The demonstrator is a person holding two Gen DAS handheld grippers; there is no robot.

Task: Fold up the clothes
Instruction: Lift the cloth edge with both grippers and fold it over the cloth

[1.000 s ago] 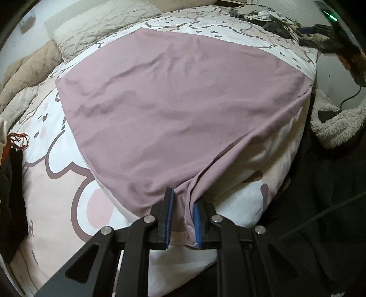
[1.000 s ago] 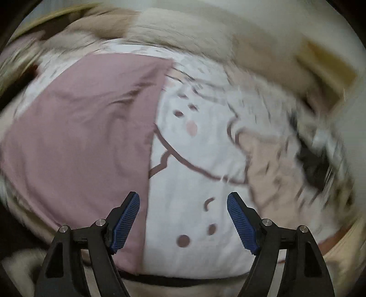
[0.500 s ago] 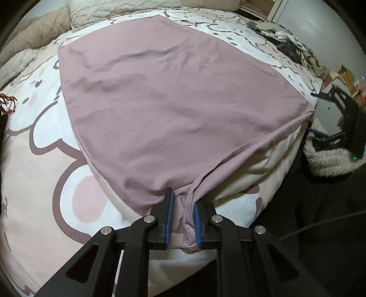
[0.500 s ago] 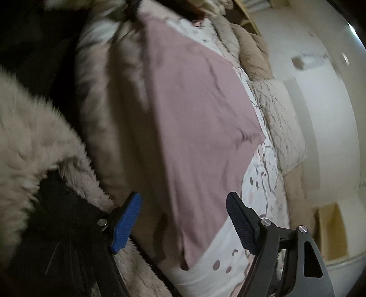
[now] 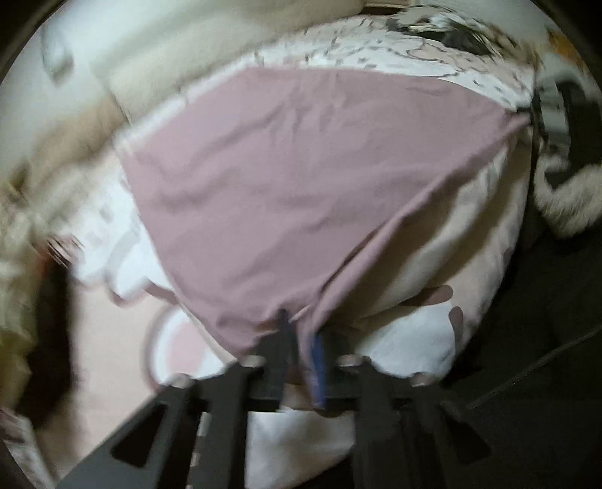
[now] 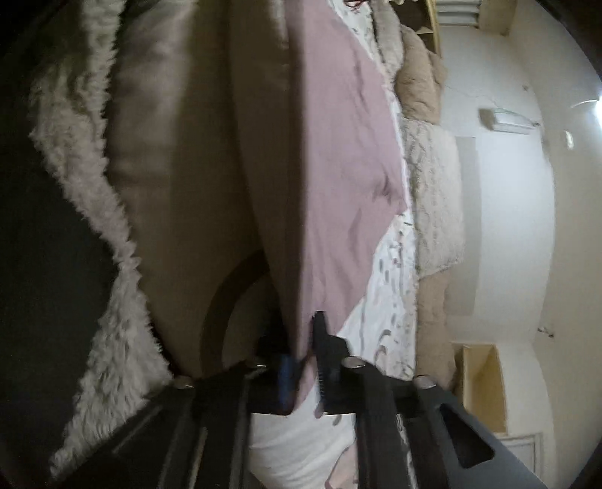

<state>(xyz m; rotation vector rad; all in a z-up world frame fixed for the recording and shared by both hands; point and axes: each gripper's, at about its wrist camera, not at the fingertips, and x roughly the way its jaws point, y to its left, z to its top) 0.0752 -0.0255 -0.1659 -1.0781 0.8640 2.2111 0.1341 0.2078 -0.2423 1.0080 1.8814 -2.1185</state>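
A mauve pink garment (image 5: 301, 180) lies spread flat on a bed with a cartoon-print cover (image 5: 406, 346). My left gripper (image 5: 301, 338) is shut on the garment's near corner at the bed's front edge. In the right wrist view the same garment (image 6: 338, 150) runs away along the bed edge, and my right gripper (image 6: 304, 361) is shut on another corner of it. The left view is blurred.
A fluffy white fleece item (image 6: 82, 169) hangs beside the bed and also shows in the left wrist view (image 5: 568, 210). Beige pillows and blankets (image 6: 432, 176) lie at the head of the bed. Dark clothes (image 5: 451, 34) sit at the far corner. A white wall (image 6: 508, 225) stands beyond.
My right gripper was open beside the bed edge and has closed on the garment's corner. My left gripper keeps its hold while its view swings.
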